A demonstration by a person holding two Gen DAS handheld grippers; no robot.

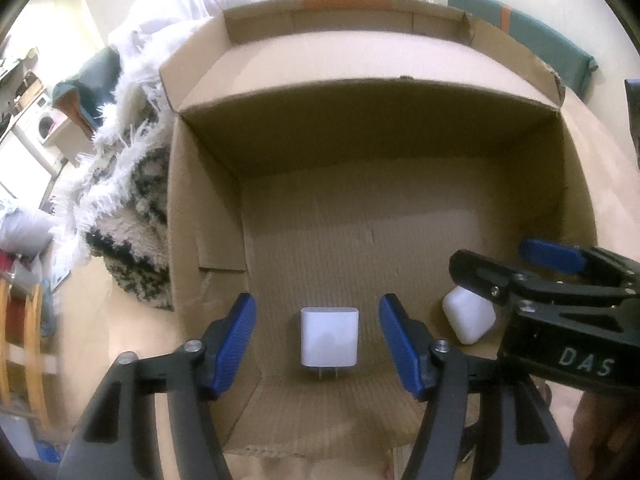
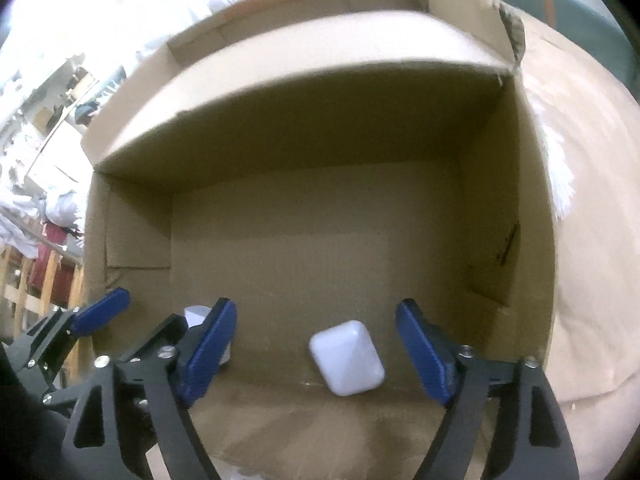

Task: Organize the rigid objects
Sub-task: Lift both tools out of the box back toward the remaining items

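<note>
An open cardboard box [image 1: 208,216] [image 2: 132,232] fills both views. A white charger plug [image 1: 329,338] lies on the box floor near the front wall, prongs toward me. My left gripper [image 1: 318,346] is open above it, its blue pads either side, not touching. A white earbuds case [image 1: 468,320] [image 2: 346,358] lies to its right, tilted. My right gripper [image 2: 316,354] is open around the case without touching; it also shows in the left wrist view [image 1: 520,272]. The plug [image 2: 198,314] is mostly hidden behind my right gripper's left finger [image 2: 208,352].
A shaggy white and black rug [image 1: 128,184] lies left of the box. The box flaps [image 1: 340,60] stand open at the back. Wooden furniture [image 1: 28,328] and clutter sit at the far left. A teal object [image 1: 532,40] is behind the box at right.
</note>
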